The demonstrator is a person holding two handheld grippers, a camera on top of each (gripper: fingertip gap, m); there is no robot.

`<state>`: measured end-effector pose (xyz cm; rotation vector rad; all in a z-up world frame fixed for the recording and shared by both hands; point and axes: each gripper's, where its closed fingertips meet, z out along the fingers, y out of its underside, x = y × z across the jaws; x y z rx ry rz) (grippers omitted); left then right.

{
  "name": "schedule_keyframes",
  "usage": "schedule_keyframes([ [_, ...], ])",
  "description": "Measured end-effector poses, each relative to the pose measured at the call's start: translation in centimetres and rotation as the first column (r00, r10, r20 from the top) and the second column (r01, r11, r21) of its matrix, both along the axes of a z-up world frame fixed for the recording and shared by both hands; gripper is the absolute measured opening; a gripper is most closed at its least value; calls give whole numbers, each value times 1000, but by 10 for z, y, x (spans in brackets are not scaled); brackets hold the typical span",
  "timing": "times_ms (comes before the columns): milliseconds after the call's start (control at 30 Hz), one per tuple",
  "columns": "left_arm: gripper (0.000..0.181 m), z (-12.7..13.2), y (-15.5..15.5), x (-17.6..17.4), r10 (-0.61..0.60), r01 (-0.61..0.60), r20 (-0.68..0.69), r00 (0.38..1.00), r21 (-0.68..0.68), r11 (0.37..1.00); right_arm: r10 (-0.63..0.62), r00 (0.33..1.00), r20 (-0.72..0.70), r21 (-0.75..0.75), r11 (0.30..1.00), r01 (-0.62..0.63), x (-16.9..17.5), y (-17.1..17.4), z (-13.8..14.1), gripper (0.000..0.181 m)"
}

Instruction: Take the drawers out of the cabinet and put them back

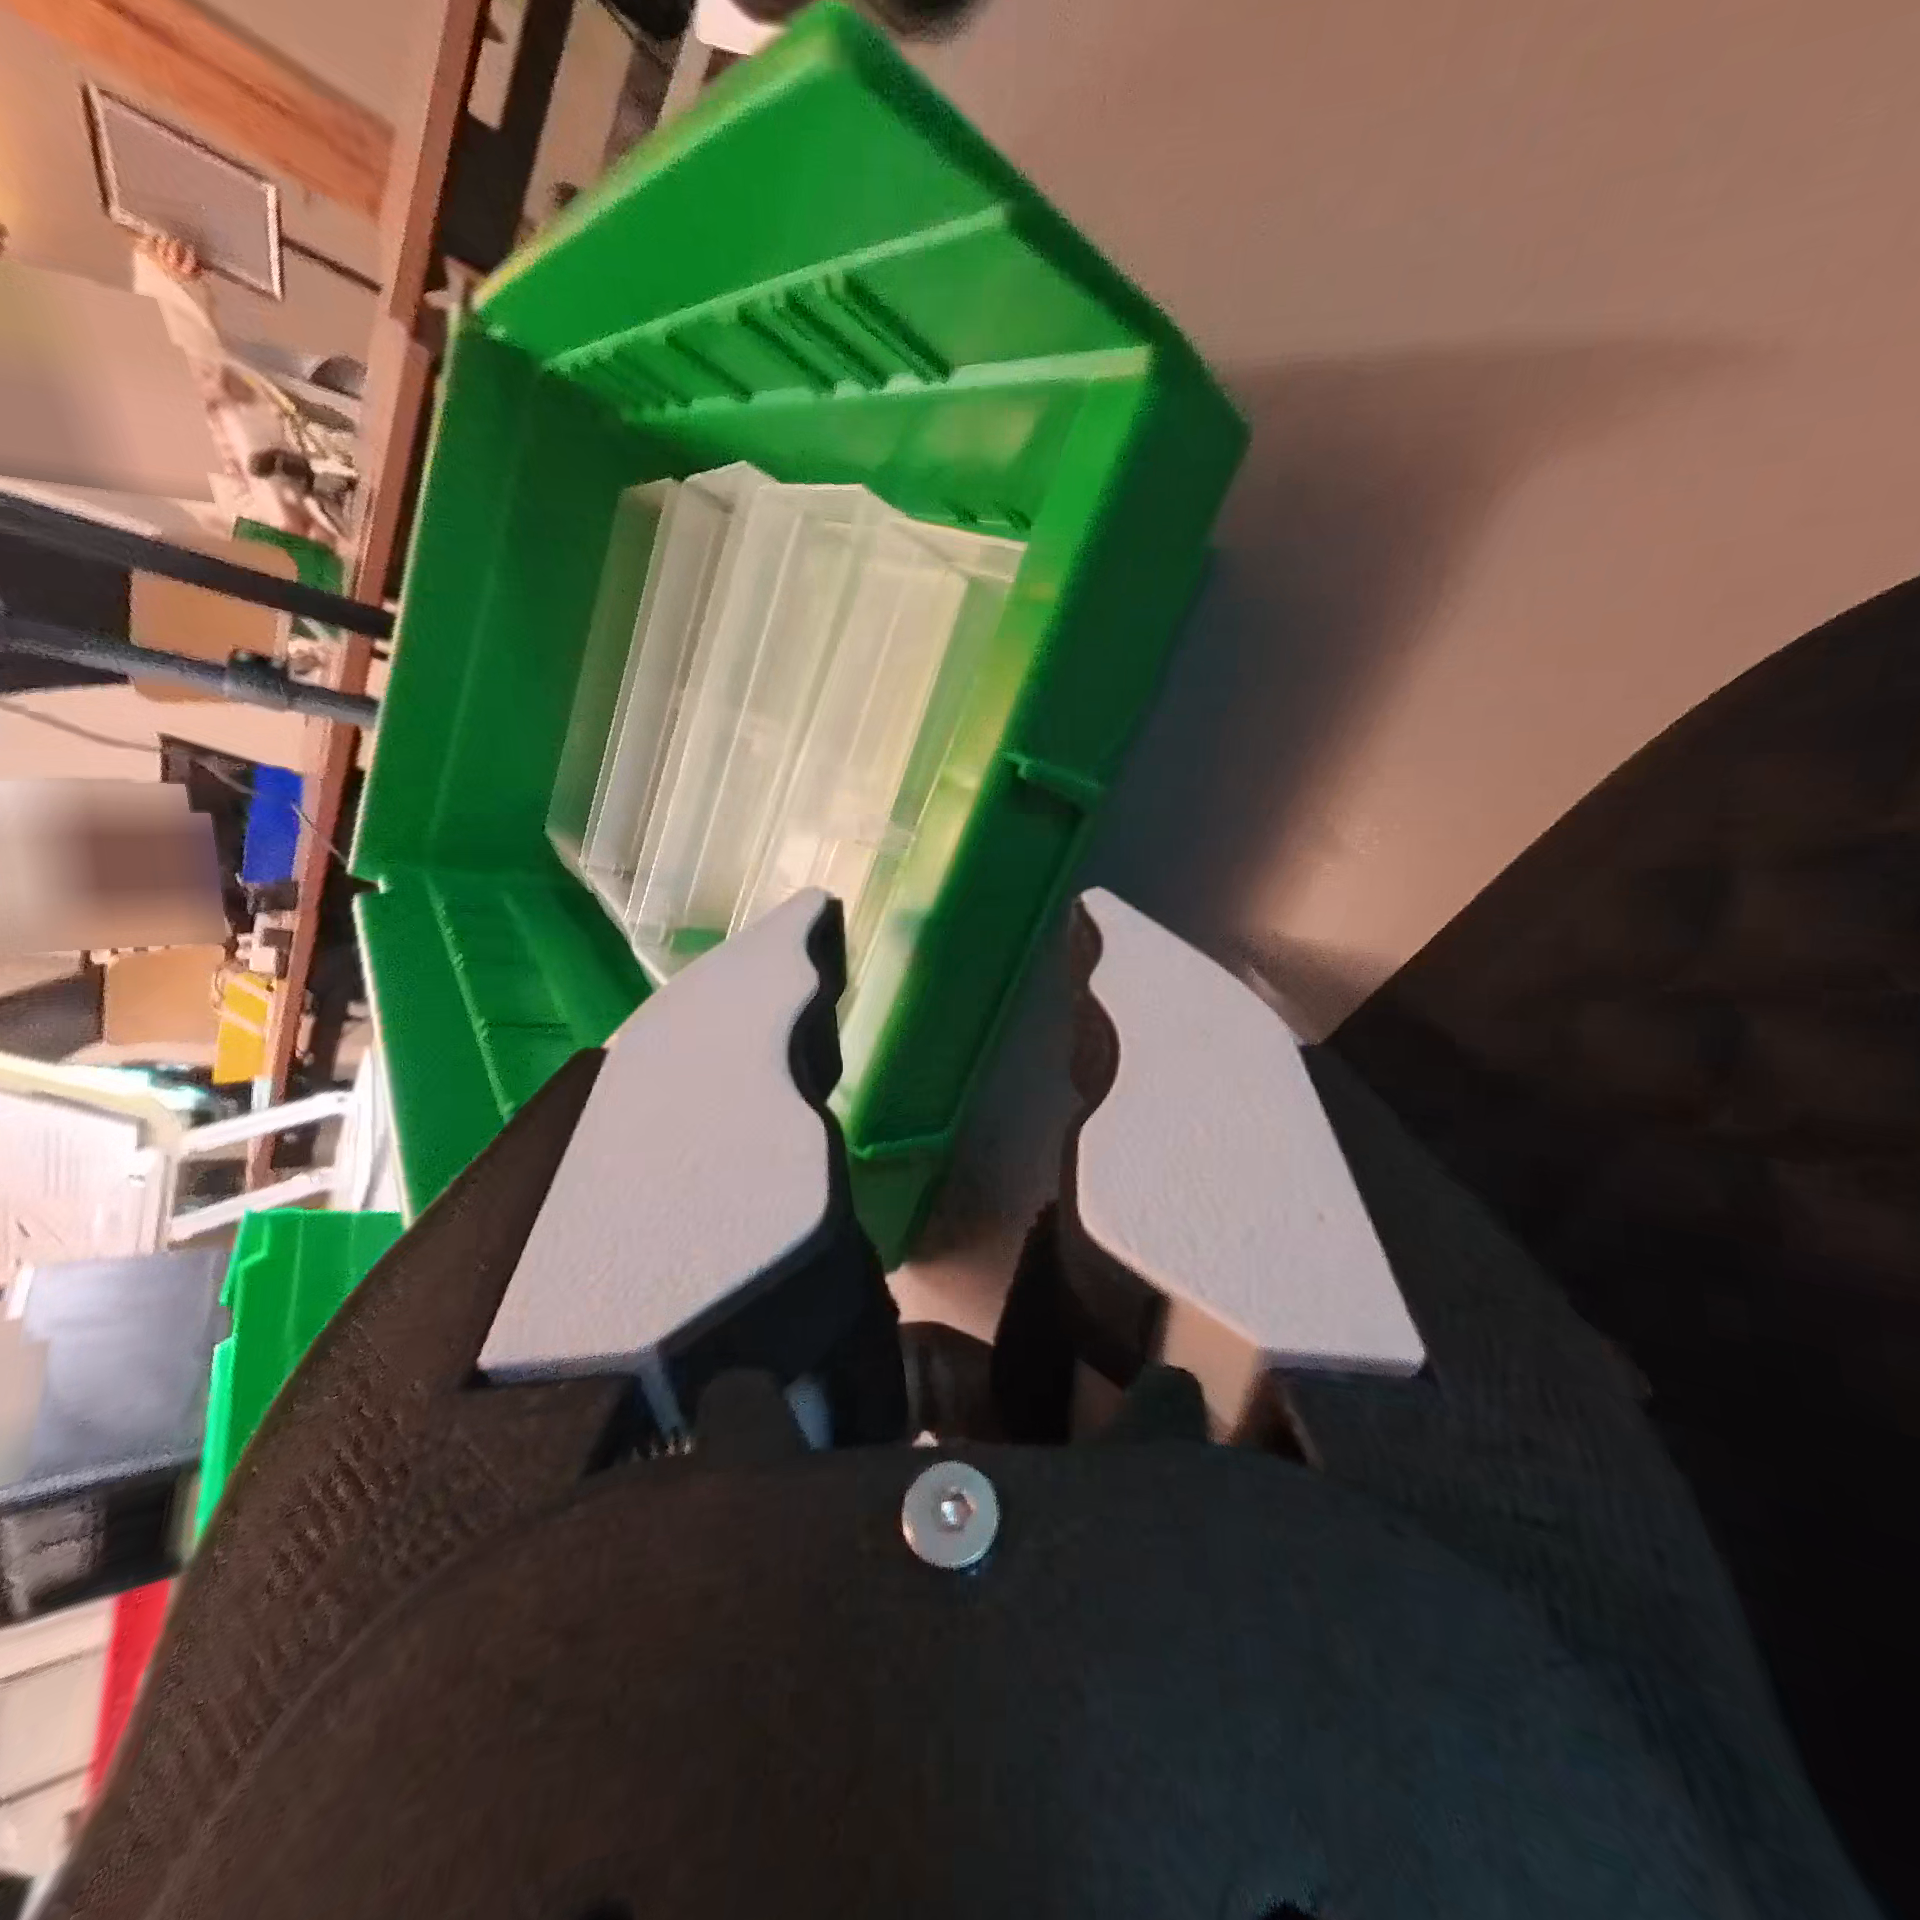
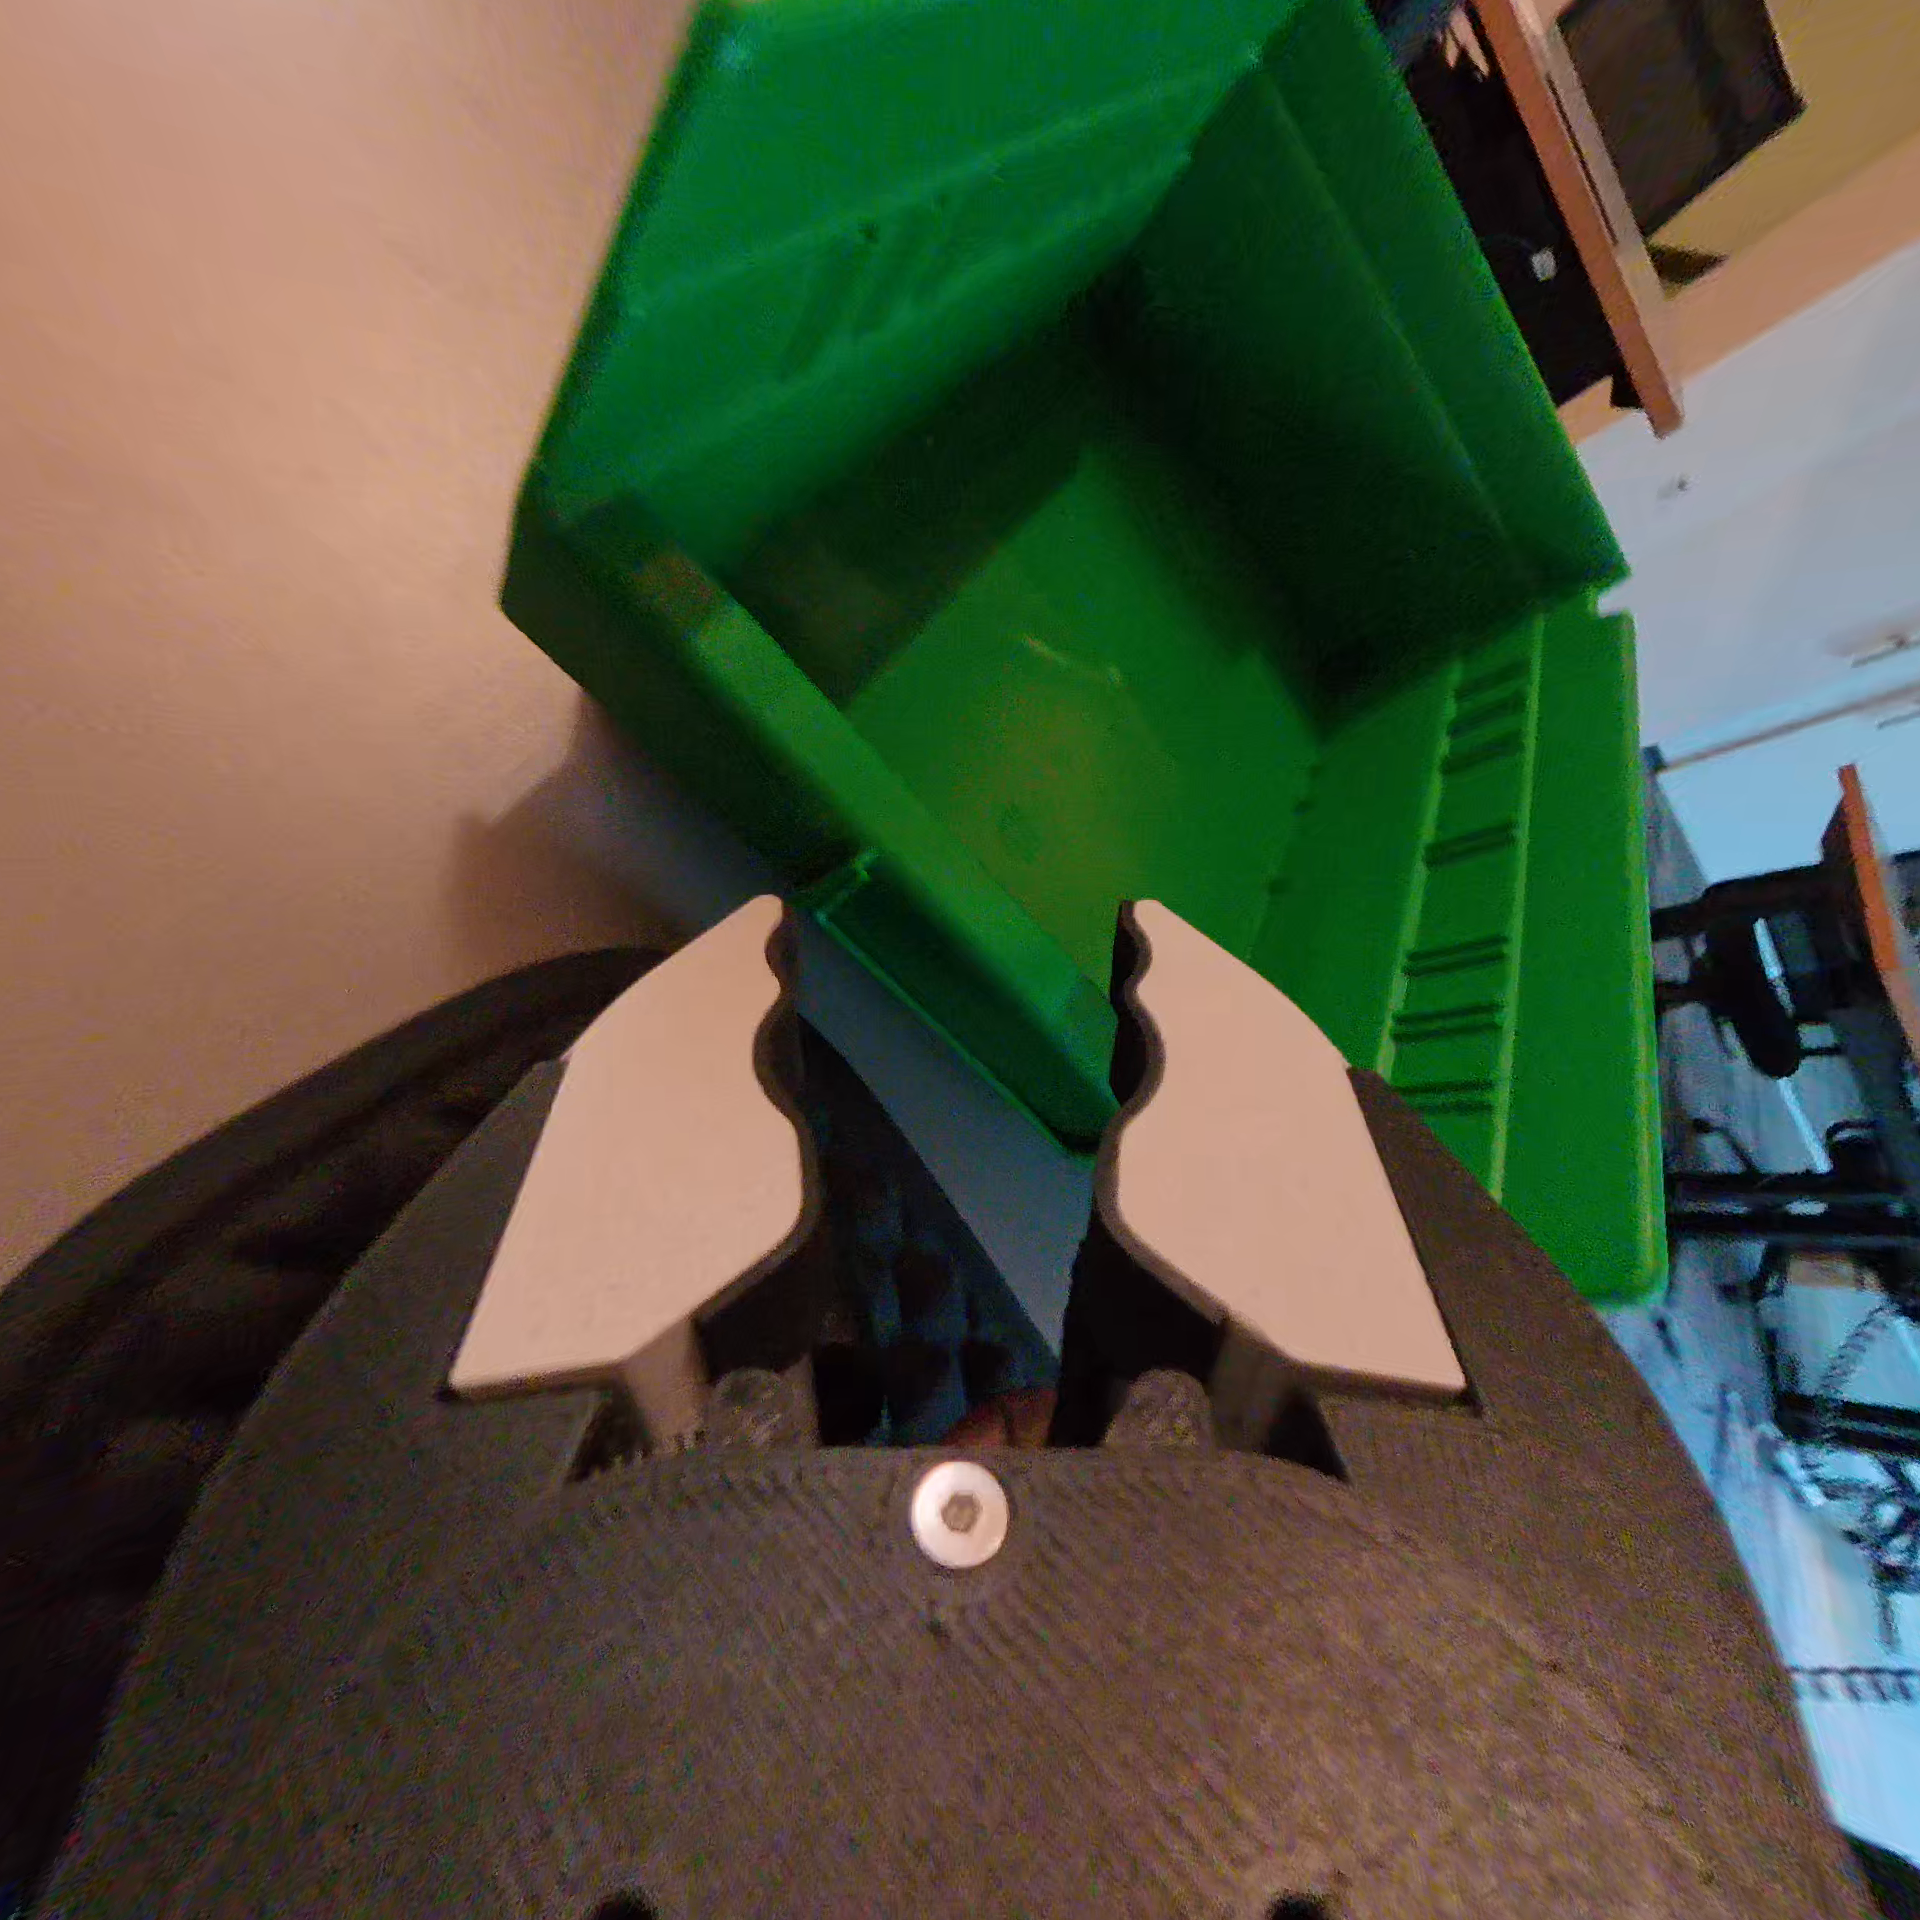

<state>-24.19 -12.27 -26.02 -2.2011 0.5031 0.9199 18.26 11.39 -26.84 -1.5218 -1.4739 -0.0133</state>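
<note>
We see two green plastic bins rather than a cabinet proper, both lying on a pale tabletop (image 1: 1455, 312); our left claw (image 1: 956, 914) hovers just short of the near rim of one green bin (image 1: 499, 644), its jaws parted by a moderate gap and holding nothing; a corner of that rim sits in the gap, though we cannot tell whether either jaw touches it. Ahead of the left claw, inside the bin, lie clear plastic drawers (image 1: 790, 686) stacked side by side, presumably parked there after removal, so they are within easy reach. Our right claw (image 2: 956, 914) straddles the front lip of a second, empty green bin (image 2: 935, 436); the jaws stand apart, the right fingertip (image 2: 1132, 1039) against the lip's end; we judge this steadies the bin, but a firm grip is not certain.
</note>
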Motion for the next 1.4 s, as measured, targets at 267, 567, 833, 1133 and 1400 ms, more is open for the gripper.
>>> schedule_keyframes([
  [267,37,-13,-1,-19,2,-4,-22,1000,-98,995,49,976,210,52,997,-61,-12,4,-12,46],
  [567,38,-13,-38,-51,51,-57,-43,998,-152,987,55,943,327,-26,998,-49,19,24,-14,46],
  [833,38,-13,-67,-71,49,-60,-55,997,-205,977,17,915,403,-56,998,6,71,56,-16,46],
  [1133,39,-13,-99,-87,33,-50,-76,997,-233,971,-43,923,383,27,999,35,129,70,-15,43],
  [1400,39,-13,-118,-89,110,-124,-73,991,-229,965,-74,933,352,108,993,38,155,65,-14,41],
])
